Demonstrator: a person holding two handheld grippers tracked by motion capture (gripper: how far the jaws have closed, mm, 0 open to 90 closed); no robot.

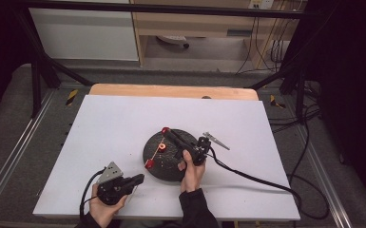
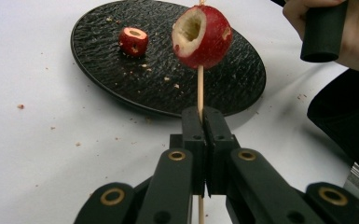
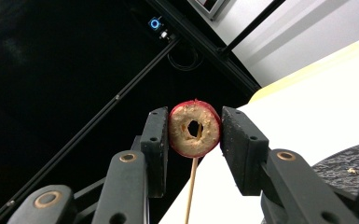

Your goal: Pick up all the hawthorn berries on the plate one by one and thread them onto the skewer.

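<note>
No legible writing is seen. Skewer (image 2: 200, 88) is clamped upright by left hand-held gripper (image 2: 206, 122); top cored red fruit (image 3: 194, 129), above the black plate (image 2: 98, 70), is clamped by right hand-held gripper (image 3: 195, 140).

A thin wooden skewer (image 2: 200, 88) is clamped at its lower part between closed black jaws, and a cored red fruit (image 2: 202, 36) with a hollowed pale centre is threaded on it above the black plate (image 2: 242, 88). Another cored red fruit (image 3: 194, 129), ring-shaped with a pale cut face, is pressed between jaw pads. A third, smaller piece (image 2: 133, 41) is seen lying on the plate.
</note>
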